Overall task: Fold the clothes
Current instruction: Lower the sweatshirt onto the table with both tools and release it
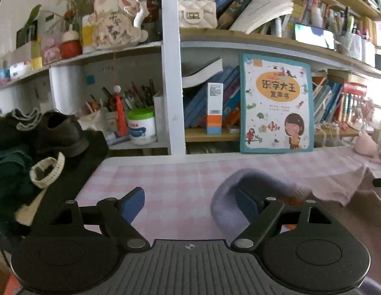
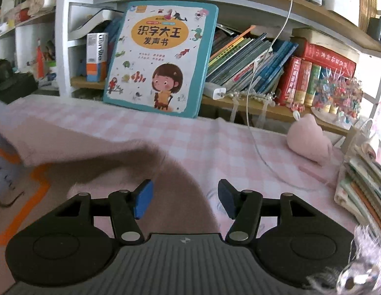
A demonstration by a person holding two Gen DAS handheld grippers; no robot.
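Left gripper (image 1: 189,200) level over the checked worktop (image 1: 165,179), jaws apart, right gripper (image 2: 184,198) likewise above pink garment (image 2: 75,142), book (image 2: 161,59) titled 识字大王

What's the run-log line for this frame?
task: fold clothes | left tongs: open, empty | right tongs: open, empty | pink garment: on checked tablecloth, partly folded over
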